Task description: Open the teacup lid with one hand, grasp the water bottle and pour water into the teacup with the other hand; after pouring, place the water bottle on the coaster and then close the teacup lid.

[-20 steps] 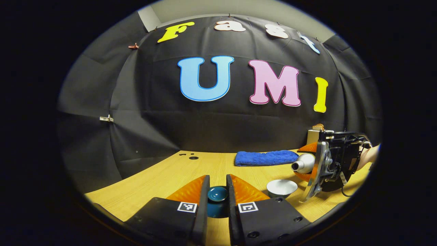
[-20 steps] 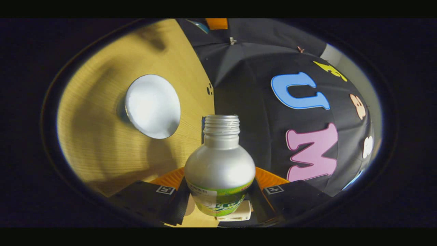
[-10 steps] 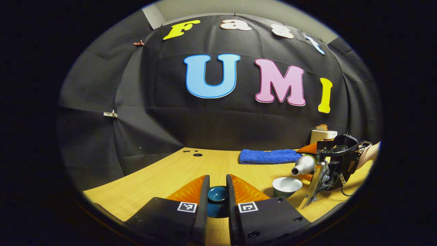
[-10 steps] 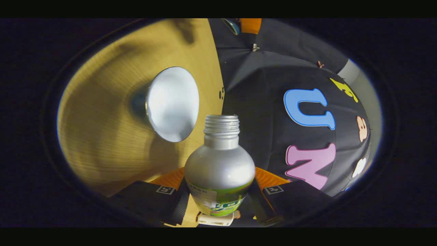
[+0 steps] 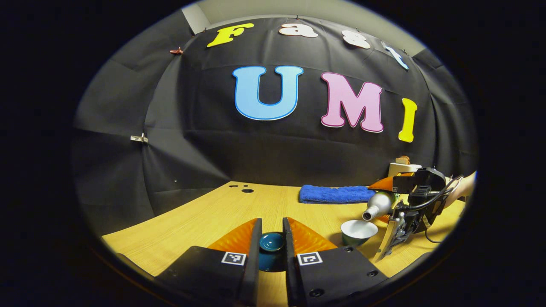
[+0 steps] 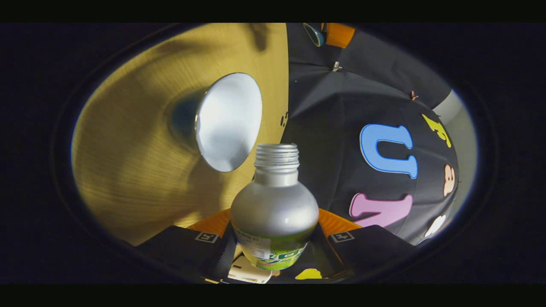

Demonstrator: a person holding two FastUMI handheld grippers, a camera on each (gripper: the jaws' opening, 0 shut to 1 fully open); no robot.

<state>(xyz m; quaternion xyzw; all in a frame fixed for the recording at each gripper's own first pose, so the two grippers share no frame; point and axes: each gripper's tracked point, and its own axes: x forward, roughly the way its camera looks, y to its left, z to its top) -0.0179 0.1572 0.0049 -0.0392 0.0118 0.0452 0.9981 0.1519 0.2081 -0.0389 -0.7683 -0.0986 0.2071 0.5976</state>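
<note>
Left gripper, left gripper view: fingers pinched on the knob of the dark teal lid, held off the wooden table. Lid sits between the two fingers at 6 o'clock

Cup stands open on the table at about 4 o'clock, white inside, dark outside, well apart from the lid

Right gripper at 3 to 4 o'clock with a hand behind it. It holds the silver bottle tipped over, mouth pointing down-left, just above the cup's rim. Whether water is running, cannot tell

Blue towel folded on the table behind the cup, near the wall. A pale box beyond the right gripper

Right gripper view: both fingers press the bottle's labelled body at 6 o'clock, uncapped threaded neck pointing away from the camera. Cup at 10 to 11 o'clock, its white inside facing the camera, rim just beside the bottle mouth. View is rolled, so the table fills the left half
</note>
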